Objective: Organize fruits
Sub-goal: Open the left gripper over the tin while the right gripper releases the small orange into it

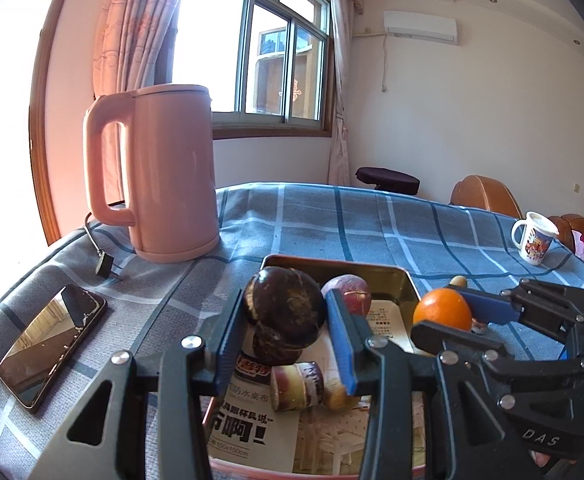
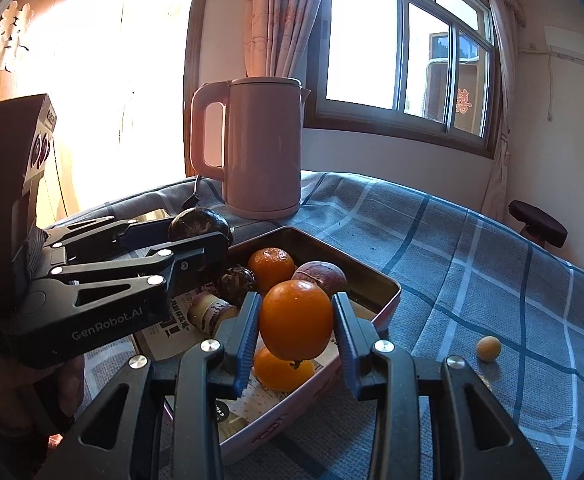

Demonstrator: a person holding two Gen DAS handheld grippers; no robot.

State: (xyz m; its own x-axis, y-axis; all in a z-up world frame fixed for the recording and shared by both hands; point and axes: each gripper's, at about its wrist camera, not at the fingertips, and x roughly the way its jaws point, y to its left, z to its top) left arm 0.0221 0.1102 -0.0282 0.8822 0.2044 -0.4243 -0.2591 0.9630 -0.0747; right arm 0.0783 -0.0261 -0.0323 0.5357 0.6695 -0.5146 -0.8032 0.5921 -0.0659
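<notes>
Blue-padded fingers of your left gripper [image 1: 285, 322] are clamping a dark purple passion fruit [image 1: 283, 304] above the tin tray [image 1: 410, 280], hiding most of another dark fruit [image 1: 275, 346] beneath. Your right gripper [image 2: 296, 322] is squeezing an orange [image 2: 296, 320] over the tray's near edge, covering part of a second orange [image 2: 285, 374] lying inside. Further in the tray are sitting a third orange [image 2: 271, 266], a reddish passion fruit [image 2: 324, 276] and a cut purple piece [image 2: 207, 312], hard to identify. Printed paper [image 1: 247, 432] is lining the tray. Outside, a small yellow fruit [image 2: 488, 348] is resting on the checked tablecloth [image 2: 472, 260], well behind which the pink kettle [image 2: 265, 148] is standing.
</notes>
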